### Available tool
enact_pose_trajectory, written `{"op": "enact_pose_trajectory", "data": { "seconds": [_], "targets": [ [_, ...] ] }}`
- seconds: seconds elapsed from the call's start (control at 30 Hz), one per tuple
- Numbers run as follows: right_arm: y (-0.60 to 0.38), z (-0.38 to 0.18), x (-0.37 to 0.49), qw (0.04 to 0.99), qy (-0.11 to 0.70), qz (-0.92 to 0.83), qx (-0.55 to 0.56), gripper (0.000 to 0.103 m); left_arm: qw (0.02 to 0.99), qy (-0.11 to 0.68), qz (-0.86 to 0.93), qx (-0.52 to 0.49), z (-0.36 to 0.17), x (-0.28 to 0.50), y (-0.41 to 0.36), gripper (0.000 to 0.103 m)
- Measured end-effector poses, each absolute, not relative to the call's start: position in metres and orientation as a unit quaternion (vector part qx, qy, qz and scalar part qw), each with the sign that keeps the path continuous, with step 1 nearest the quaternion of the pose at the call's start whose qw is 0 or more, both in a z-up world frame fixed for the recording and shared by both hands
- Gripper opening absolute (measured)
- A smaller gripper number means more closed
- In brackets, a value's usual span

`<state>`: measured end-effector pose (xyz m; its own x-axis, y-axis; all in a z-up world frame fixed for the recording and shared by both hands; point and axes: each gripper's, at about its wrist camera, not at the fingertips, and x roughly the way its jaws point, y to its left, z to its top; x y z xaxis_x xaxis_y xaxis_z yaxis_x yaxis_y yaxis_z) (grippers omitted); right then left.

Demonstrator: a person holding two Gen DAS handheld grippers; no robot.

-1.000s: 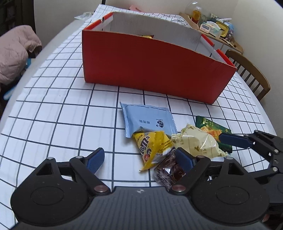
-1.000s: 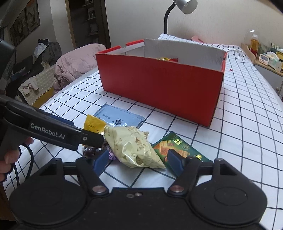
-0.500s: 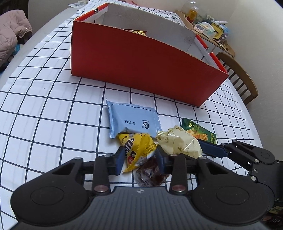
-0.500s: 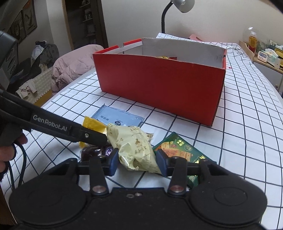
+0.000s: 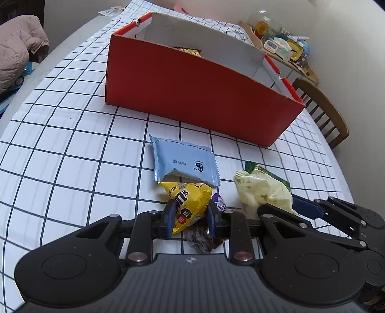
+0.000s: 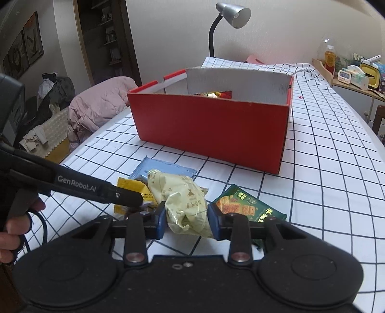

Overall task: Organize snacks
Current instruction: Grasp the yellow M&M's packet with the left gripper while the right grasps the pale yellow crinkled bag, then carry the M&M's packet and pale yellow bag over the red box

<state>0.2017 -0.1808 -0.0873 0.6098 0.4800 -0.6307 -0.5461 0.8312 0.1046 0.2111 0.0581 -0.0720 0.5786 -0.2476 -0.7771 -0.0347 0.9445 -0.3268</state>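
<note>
My left gripper (image 5: pixel 190 216) is shut on a yellow M&M's packet (image 5: pixel 186 202). My right gripper (image 6: pixel 186 220) is shut on a pale yellow crinkled snack bag (image 6: pixel 185 202), which also shows in the left wrist view (image 5: pixel 259 190). A light blue packet (image 5: pixel 185 161) and a green cracker packet (image 6: pixel 247 204) lie flat on the checked tablecloth. A dark brown wrapped sweet (image 5: pixel 201 239) lies under my left gripper. The open red box (image 5: pixel 192 89) stands behind them with several snacks inside.
A wooden chair (image 5: pixel 324 115) stands at the table's right edge. A shelf with bottles and a timer (image 6: pixel 349 69) is at the far right. A grey desk lamp (image 6: pixel 226 21) stands behind the box. A pink jacket (image 6: pixel 101 103) lies left of the table.
Both grippers have closed, the left on the yellow packet and the right on the pale yellow bag. Both packets have lifted a little off the cloth.
</note>
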Motion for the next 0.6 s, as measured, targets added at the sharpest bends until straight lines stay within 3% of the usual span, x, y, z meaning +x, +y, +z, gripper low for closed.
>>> {"op": "enact_pose_trajectory", "data": {
  "seconds": [0.6],
  "targets": [
    [-0.199, -0.044, 0.172, 0.915, 0.294, 0.276, -0.024, 0.033, 0.905, 0.397, -0.044, -0.145, -0.013, 0.177, 0.061, 0.026]
  ]
}}
